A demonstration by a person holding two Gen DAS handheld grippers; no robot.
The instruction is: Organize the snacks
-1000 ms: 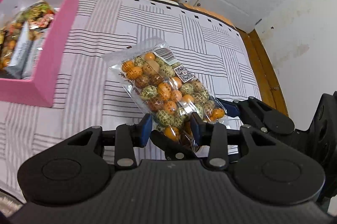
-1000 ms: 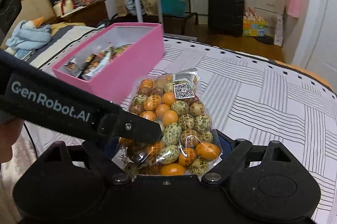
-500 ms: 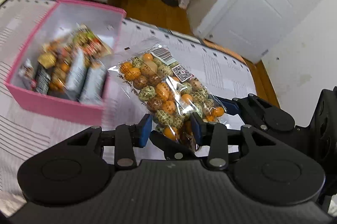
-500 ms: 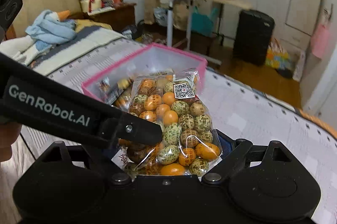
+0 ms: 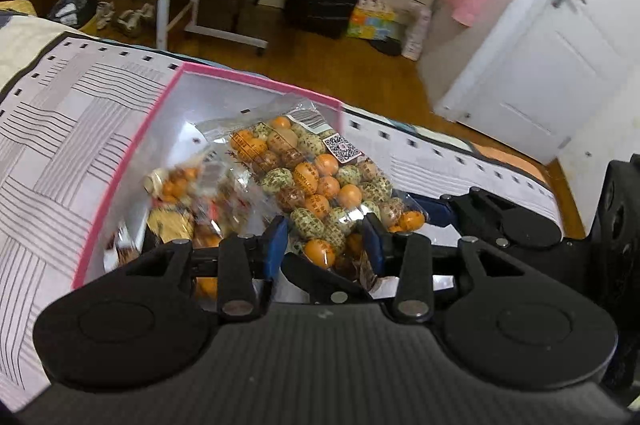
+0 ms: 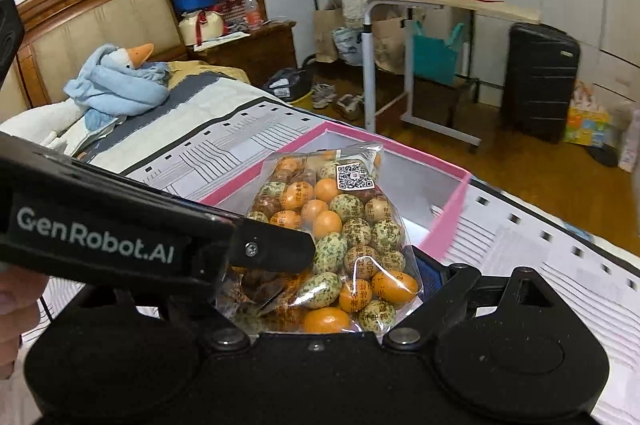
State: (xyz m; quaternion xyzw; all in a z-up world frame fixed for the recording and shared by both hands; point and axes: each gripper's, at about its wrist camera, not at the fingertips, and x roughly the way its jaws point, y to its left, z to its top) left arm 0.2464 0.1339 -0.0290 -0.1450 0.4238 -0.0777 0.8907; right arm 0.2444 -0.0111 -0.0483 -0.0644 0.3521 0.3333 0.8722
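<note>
Both my claws pinch the bag — left claw narrowly, right claw wide — mid-frame above the pink box; it may snag the rim if I release unevenly.

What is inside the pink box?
The pink box holds several blurred snack packets at its near end; its far end looks bare. The candy bag covers the rest.

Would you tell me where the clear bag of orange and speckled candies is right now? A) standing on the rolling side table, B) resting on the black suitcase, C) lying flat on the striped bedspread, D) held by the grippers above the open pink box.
D: the clear bag of candies is clamped between both grippers, hanging over the pink box with other snacks in it.
</note>
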